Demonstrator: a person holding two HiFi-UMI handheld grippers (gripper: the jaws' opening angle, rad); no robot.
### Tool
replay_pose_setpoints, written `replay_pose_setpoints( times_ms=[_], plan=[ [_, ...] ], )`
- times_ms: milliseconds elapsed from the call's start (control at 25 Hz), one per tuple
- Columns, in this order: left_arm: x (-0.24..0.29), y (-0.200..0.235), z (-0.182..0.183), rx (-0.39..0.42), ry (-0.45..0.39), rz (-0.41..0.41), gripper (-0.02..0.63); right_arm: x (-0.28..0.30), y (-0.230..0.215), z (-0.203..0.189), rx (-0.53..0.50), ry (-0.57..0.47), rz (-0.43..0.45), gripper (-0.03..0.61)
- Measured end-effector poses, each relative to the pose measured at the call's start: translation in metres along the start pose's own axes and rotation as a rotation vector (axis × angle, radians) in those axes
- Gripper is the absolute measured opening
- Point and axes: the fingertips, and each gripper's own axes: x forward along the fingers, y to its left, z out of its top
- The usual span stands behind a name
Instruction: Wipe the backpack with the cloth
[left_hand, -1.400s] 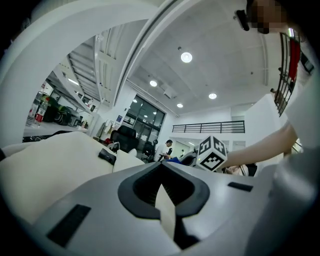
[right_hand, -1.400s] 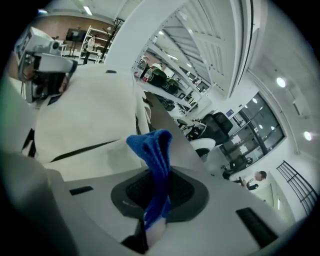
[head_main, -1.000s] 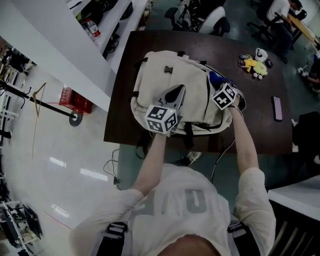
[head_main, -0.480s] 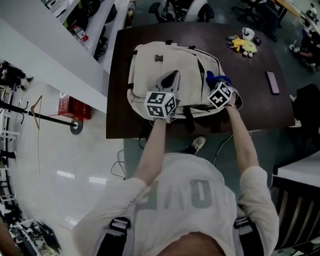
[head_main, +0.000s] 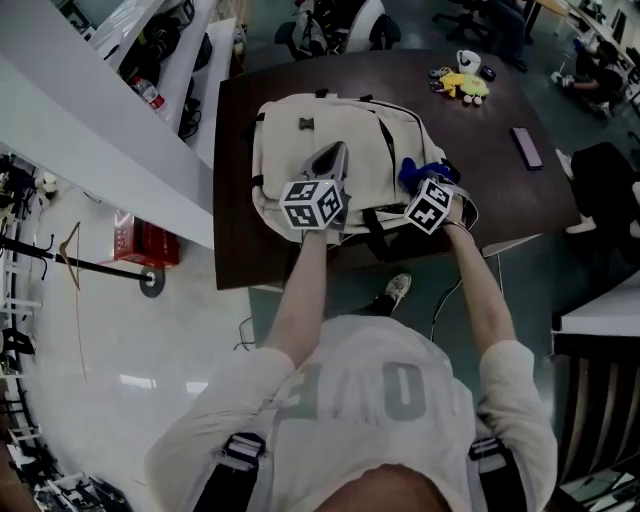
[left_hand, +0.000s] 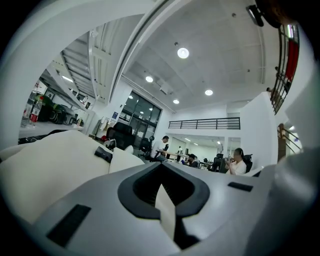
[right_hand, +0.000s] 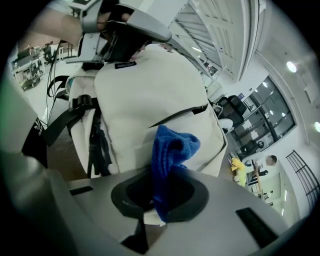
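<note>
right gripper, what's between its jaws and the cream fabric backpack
A bunched blue knitted cloth, pinched in the shut jaws of the right gripper, stands up in front of the cream fabric backpack. The right gripper view shows it best.

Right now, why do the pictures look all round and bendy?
Left gripper view: fisheye, black corners, ceiling lamps glare. Right gripper view: same bend, cloth sharp, backpack curves. Head view: dim, table edges bow.
</note>
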Motion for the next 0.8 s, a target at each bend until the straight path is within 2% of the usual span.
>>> replay_pose_setpoints(
  times_ms=[160,440,600,800],
  plan=[
    [0.001,0.002,0.002,-0.023,-0.008,-0.008,0.005,-0.010,0.016,-0.002,-0.046,0.009,-0.024,0.041],
    [0.001,0.004,0.001,-0.049,-0.002,-0.020,0.003,-0.024,0.039,-0.008,-0.067,0.022,0.000,0.041],
    [0.004,0.002,0.001,-0.029,0.001,-0.038,0.005,-0.027,0.042,-0.008,-0.048,0.020,-0.006,0.041],
    [-0.002,-0.006,-0.014,0.026,0.066,-0.066,0.004,-0.031,0.066,-0.014,-0.005,0.008,0.018,0.041]
  ],
)
